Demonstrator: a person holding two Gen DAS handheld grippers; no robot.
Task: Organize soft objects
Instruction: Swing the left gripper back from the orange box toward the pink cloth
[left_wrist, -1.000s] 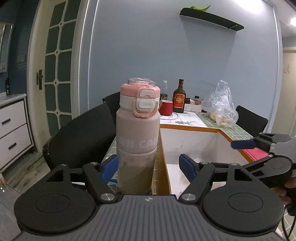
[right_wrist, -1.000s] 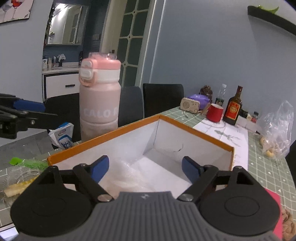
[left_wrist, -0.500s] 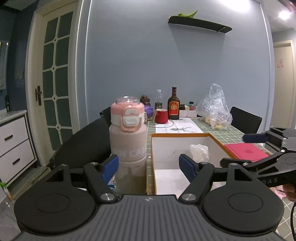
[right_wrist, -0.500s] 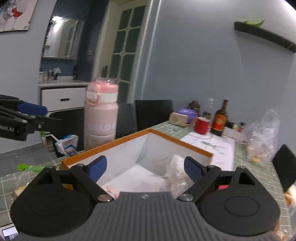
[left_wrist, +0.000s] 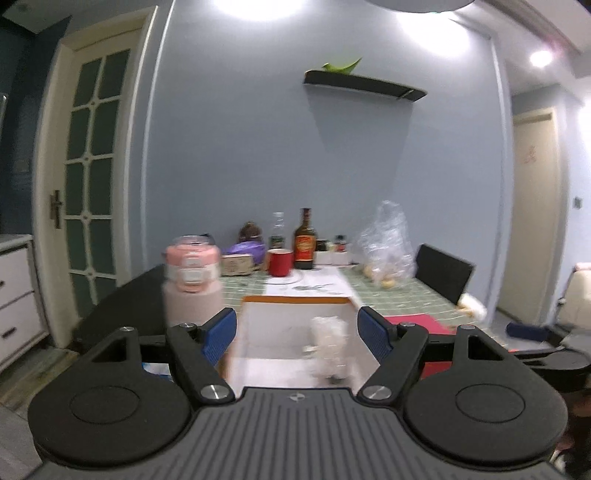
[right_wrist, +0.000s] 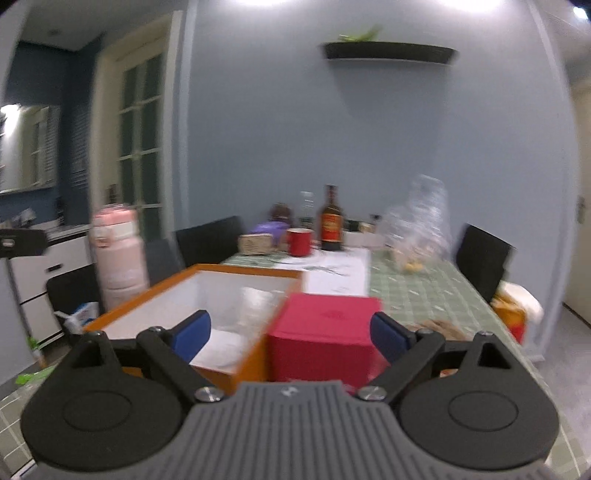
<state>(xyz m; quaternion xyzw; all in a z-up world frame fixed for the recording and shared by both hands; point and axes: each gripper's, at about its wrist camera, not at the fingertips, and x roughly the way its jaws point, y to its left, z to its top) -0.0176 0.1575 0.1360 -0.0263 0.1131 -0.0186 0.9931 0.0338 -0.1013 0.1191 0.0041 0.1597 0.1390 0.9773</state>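
Both grippers, left (left_wrist: 298, 334) and right (right_wrist: 291, 336), have jaws spread wide, holding nothing. Orange-rimmed box (left_wrist: 295, 300) sits ahead between the left jaws; red box (right_wrist: 325, 338) between the right ones.

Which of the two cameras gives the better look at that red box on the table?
The right wrist view. There the red box sits large between the right gripper's open fingers, top and front face visible, beside the orange-rimmed box. The left wrist view shows only a red sliver behind a finger.
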